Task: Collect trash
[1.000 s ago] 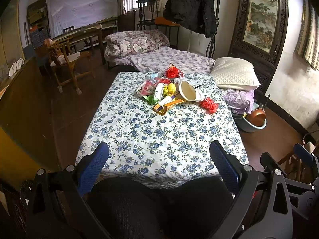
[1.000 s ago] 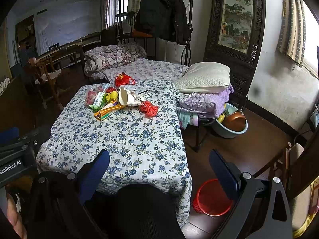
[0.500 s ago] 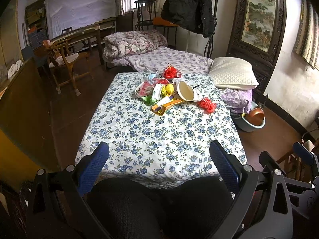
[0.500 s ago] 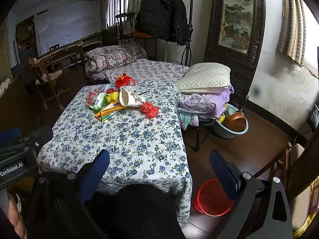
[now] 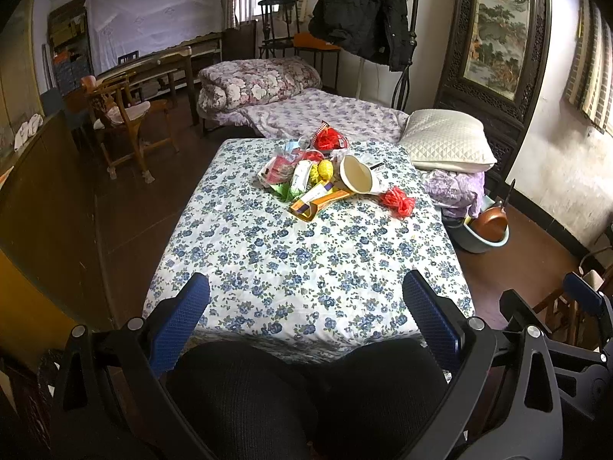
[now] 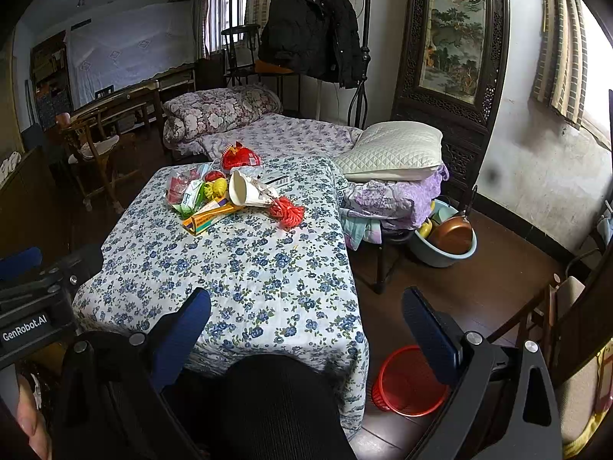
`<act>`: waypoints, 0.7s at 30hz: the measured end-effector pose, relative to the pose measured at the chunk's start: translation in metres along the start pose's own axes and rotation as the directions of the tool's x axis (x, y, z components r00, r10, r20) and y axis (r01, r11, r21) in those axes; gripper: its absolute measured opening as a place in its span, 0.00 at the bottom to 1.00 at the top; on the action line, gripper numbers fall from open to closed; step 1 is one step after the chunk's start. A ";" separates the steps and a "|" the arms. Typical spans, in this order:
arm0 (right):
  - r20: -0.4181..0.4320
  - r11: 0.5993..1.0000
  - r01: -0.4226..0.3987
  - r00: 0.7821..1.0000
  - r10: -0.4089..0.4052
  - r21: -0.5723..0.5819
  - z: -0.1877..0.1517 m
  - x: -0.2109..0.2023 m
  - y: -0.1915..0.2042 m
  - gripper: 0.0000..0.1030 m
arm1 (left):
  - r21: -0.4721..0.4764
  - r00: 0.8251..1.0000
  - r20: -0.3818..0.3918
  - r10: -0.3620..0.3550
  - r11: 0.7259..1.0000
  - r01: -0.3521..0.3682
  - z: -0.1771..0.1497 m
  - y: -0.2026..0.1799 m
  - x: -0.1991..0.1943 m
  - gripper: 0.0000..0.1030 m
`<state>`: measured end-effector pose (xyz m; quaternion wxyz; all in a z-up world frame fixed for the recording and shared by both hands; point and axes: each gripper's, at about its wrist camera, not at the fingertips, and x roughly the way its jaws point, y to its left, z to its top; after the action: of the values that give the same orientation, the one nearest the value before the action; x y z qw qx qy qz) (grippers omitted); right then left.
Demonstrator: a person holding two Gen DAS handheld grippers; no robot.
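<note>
A pile of trash [image 5: 322, 176] lies at the far end of a table with a blue-flowered cloth [image 5: 306, 253]: a white paper cup [image 5: 358, 178], an orange box [image 5: 318, 199], red netting [image 5: 398, 201], a red bag [image 5: 329, 140] and plastic wrappers. The right wrist view shows the same pile [image 6: 226, 195] and a red mesh bin [image 6: 410, 381] on the floor at the table's near right corner. My left gripper [image 5: 306, 318] is open at the near table edge, far from the pile. My right gripper [image 6: 306, 326] is open, with nothing between its fingers.
A bed with a floral quilt [image 5: 260, 80] and a white pillow [image 5: 446, 142] stands behind the table. A blue basin with a copper pan [image 6: 448, 237] sits on the floor to the right. Wooden chairs [image 5: 122, 122] stand left. A black jacket [image 6: 310, 23] hangs behind.
The left wrist view has drawn back and risen slightly, so the table looks a bit farther. The right wrist view has barely shifted. Both grippers stay open.
</note>
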<state>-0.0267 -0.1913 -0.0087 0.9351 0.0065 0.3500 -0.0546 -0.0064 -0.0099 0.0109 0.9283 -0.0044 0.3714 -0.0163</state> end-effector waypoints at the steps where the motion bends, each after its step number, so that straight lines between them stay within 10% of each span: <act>1: 0.000 1.000 0.000 1.000 0.000 0.001 -0.001 0.000 -0.001 0.95 | 0.000 1.000 -0.001 0.000 1.000 0.000 0.000 0.000 0.000 0.93; 21: -0.001 1.000 -0.001 1.000 0.001 0.002 0.000 -0.002 -0.001 0.95 | 0.003 1.000 -0.006 -0.004 1.000 0.004 -0.007 0.000 0.004 0.93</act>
<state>-0.0284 -0.1921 -0.0073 0.9349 0.0076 0.3507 -0.0544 -0.0082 -0.0099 0.0031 0.9271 -0.0037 0.3742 -0.0188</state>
